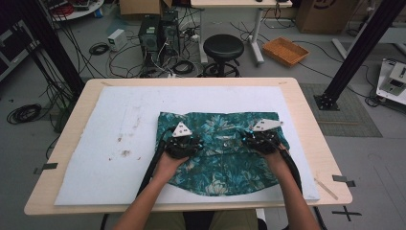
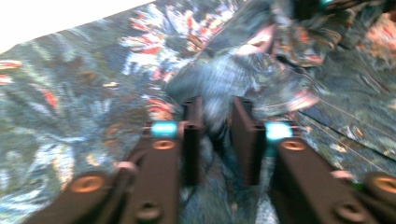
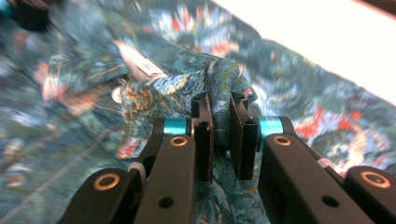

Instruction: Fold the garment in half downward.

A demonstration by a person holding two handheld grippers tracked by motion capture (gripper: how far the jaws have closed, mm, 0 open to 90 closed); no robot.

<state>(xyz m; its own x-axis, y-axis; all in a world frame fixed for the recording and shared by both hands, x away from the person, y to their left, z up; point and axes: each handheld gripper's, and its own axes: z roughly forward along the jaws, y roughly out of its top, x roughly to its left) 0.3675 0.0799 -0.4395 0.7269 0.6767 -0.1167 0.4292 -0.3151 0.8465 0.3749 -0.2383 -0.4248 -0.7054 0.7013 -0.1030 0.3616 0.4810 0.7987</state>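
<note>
ITEM: floral shirt, spread on white foam board, toward its right half | LEFT: left gripper jaws narrow, a fabric ridge between them, grip unclear | RIGHT: right gripper pinching a raised fold | STATUS: folding barely begun; shirt mostly flat.
</note>
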